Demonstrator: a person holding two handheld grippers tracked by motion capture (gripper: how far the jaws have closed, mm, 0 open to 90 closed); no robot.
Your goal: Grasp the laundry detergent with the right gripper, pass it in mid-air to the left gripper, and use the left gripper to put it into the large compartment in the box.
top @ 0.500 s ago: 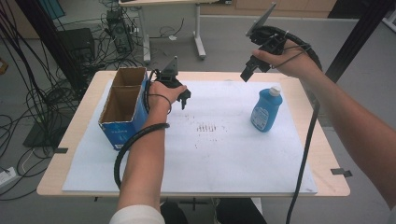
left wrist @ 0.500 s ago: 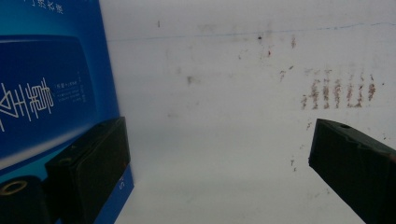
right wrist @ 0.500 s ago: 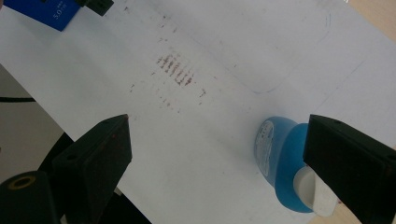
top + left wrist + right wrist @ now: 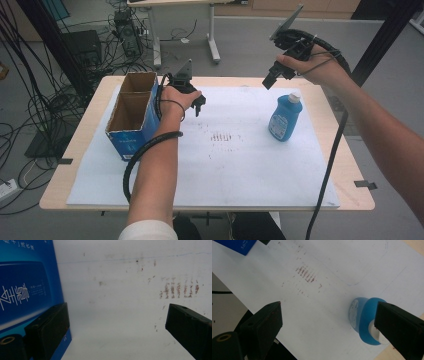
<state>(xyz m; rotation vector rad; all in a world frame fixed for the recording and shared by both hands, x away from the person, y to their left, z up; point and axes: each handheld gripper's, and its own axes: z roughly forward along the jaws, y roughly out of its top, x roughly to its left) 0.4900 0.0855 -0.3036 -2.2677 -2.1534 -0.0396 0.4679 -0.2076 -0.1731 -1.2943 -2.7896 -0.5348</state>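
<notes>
Blue bottle (image 4: 285, 119) upright below right gripper (image 4: 272, 80), jaws wide, empty; left gripper (image 4: 199, 105) wide beside box (image 4: 131, 131).

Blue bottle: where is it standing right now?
In the high view the blue bottle stands upright on the white sheet, right side, below the raised right claw, far from the cardboard box.

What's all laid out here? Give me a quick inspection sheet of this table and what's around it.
Surface: wooden table under a white sheet with reddish smudges.
Job's things: blue bottle upright, white cap; open cardboard box at left.
Clutter: nothing seen.
Grippers: left gripper open beside the box; right gripper open, raised above the bottle.
Cables: one trails from each gripper.
Surroundings: grey floor, tangled wires, another table behind.
</notes>
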